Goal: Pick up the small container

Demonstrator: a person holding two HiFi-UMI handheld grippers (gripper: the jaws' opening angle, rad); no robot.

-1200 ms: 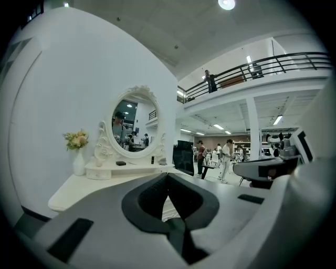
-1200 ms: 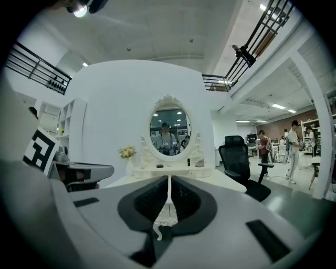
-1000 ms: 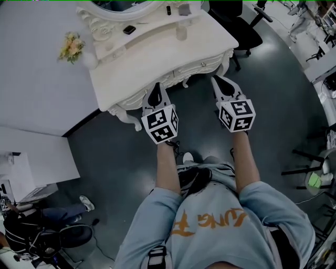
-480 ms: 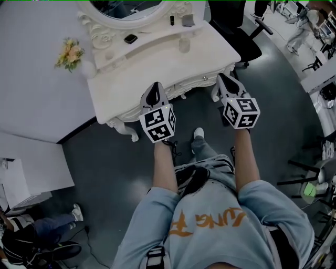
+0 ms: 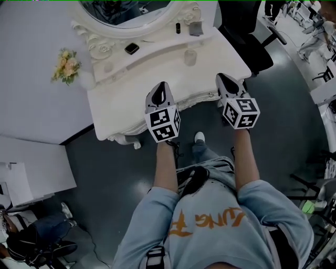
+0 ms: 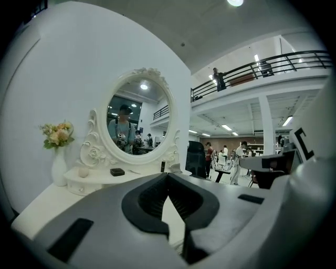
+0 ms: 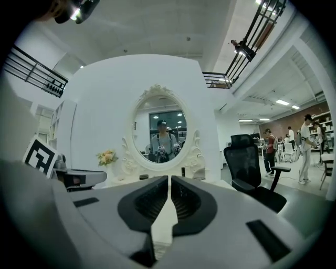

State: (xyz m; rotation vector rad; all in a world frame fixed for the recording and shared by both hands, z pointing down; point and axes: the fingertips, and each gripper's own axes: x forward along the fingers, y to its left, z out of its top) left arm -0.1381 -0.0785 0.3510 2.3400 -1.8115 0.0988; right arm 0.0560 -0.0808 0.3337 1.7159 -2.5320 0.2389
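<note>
A white dressing table (image 5: 131, 100) carries several small things. A small black box (image 5: 131, 48) lies on its raised shelf under the oval mirror (image 5: 126, 10), and a small clear jar (image 5: 190, 57) stands on the tabletop. A little white pot (image 5: 108, 66) sits at the left. My left gripper (image 5: 161, 86) hovers over the table's front edge, shut and empty. My right gripper (image 5: 221, 79) is at the front right corner, also shut on nothing. In the left gripper view the black box (image 6: 117, 172) is far ahead of the closed left gripper (image 6: 167, 177). The right gripper (image 7: 169, 179) faces the mirror (image 7: 164, 128).
A flower vase (image 5: 65, 65) stands at the table's left end. A dark bottle (image 5: 178, 28) and a grey item (image 5: 196, 28) sit by the mirror. A black office chair (image 5: 247, 37) stands right of the table. White furniture (image 5: 31, 163) is at the left.
The person has stepped closer to the table, and both grippers have come forward over its front edge. Both stay shut.
</note>
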